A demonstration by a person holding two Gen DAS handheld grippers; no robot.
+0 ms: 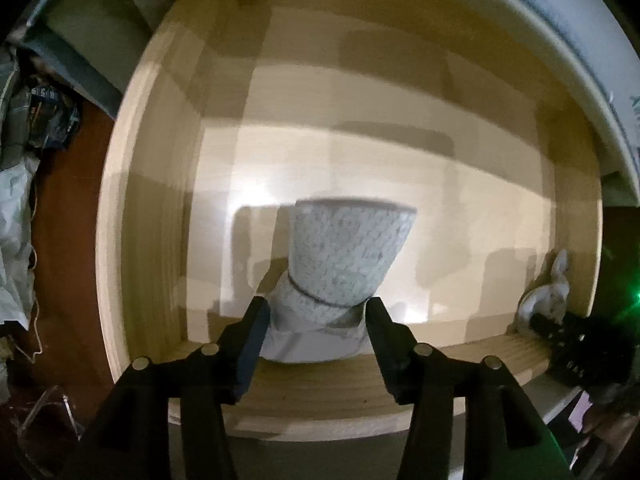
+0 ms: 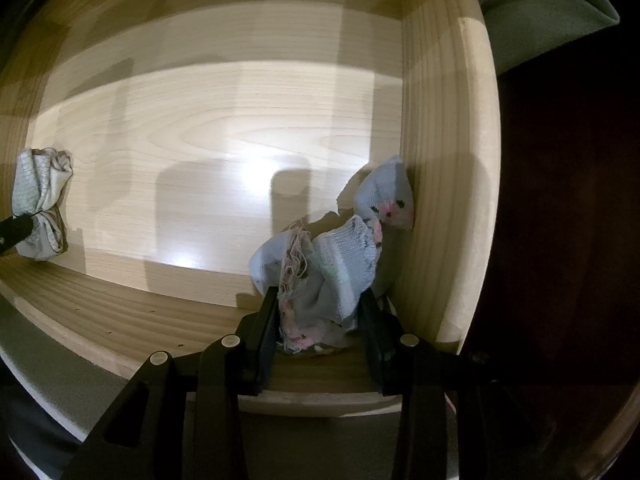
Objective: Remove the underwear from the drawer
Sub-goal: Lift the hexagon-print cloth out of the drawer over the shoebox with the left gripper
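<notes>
Underwear [image 1: 344,256], a rolled pale bundle with a fine honeycomb print and a thin dark band around its lower part, lies on the floor of the light wooden drawer [image 1: 400,168], close to the front wall. I have the left gripper [image 1: 316,312] pointing down over it, jaws spread to either side of the roll's lower end and not pressing it, so that tool is released. In the right wrist view the same bundle [image 2: 38,204] sits at the far left of the drawer floor, with a black fingertip of the left tool just touching its edge. Further right, in the drawer's front right corner, a light blue sock [image 2: 340,256] with pink and dark marks and frayed threads is bunched against the side wall [image 2: 444,160]. My right gripper [image 2: 320,316] is clenched on this sock, both pads pressed into the crumpled fabric.
</notes>
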